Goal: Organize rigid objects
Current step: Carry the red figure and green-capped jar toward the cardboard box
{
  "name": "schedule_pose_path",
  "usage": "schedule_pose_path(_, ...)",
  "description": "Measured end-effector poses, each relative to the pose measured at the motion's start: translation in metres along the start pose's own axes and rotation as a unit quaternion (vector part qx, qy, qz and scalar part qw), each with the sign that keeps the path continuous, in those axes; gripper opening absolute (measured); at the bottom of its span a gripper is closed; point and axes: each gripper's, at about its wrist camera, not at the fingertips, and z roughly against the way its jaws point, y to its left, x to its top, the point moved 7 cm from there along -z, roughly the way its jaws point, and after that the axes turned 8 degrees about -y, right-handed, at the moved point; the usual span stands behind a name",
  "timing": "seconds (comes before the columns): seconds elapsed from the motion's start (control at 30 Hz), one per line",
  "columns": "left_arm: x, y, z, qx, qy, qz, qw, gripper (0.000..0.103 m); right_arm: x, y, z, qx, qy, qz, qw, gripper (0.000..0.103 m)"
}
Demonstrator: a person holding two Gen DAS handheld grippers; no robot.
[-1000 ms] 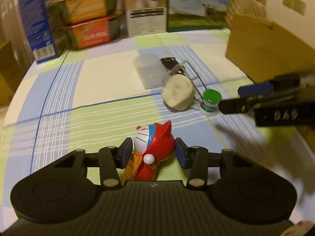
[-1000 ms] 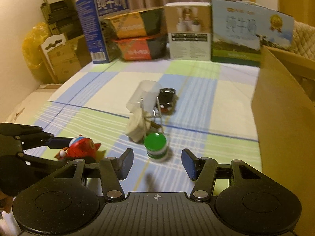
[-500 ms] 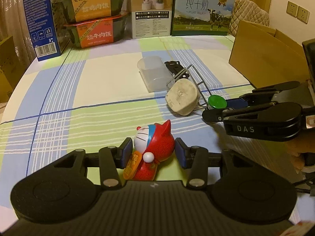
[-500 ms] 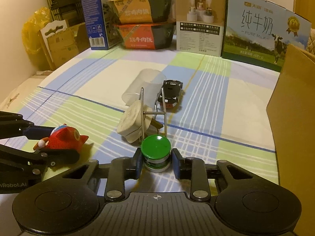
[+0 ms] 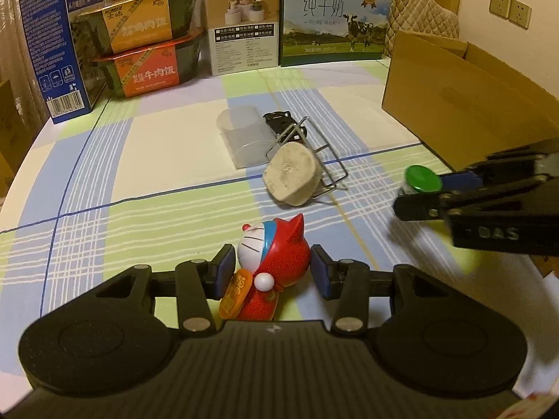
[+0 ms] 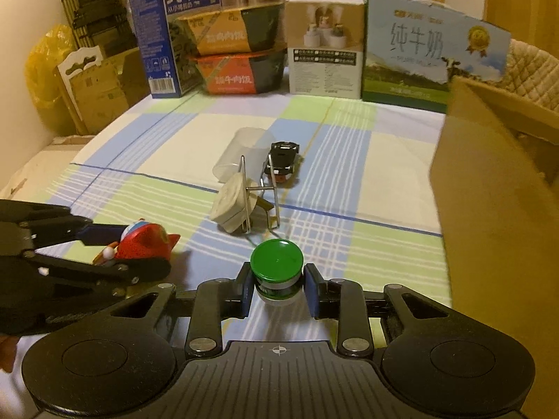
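Green-capped jar (image 6: 276, 272) sits pinched between the right gripper (image 6: 277, 288) fingers just above the worktop (image 6: 349, 160): small, rigid, likely slick. Left gripper (image 5: 269, 272) fingers bracket the hard figurine (image 5: 270, 267), barely touching.

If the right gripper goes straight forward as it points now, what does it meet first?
Probably the wire rack with the beige plug adapter. The right gripper holds the green-capped jar apparently raised, so depth is unclear.

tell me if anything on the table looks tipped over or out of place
The clear plastic cup lies on its side mid-table, and the white plug adapter sits tilted against a wire rack. The red Doraemon figure also lies on its side, between the left gripper's fingers.
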Motion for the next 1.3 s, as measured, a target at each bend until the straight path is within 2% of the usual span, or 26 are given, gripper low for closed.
schedule_pose_path(0.4, 0.014, -0.024, 0.062, 0.016, -0.006, 0.065, 0.9978, 0.041, 0.010, -0.005, 0.085, -0.005, -0.025, -0.025, 0.999, 0.027)
schedule_pose_path(0.63, 0.037, -0.055, 0.101, 0.000, -0.021, 0.059, 0.9980, 0.041, 0.028, -0.014, 0.142, -0.008, -0.059, -0.042, 0.997, 0.027)
schedule_pose_path(0.87, 0.074, -0.106, 0.122, -0.043, -0.050, 0.034, 0.9973, 0.041, 0.042, -0.075, 0.201, -0.066, -0.083, -0.048, 0.993, 0.027)
schedule_pose_path(1.07, 0.107, -0.158, 0.122, -0.085, -0.067, 0.012, 0.9940, 0.041, 0.036, -0.144, 0.236, -0.128, -0.078, -0.076, 0.986, 0.027)
schedule_pose_path(1.3, 0.131, -0.219, 0.105, -0.128, -0.066, -0.021, 0.9894, 0.041, 0.017, -0.188, 0.250, -0.151, -0.066, -0.100, 0.981, 0.027)
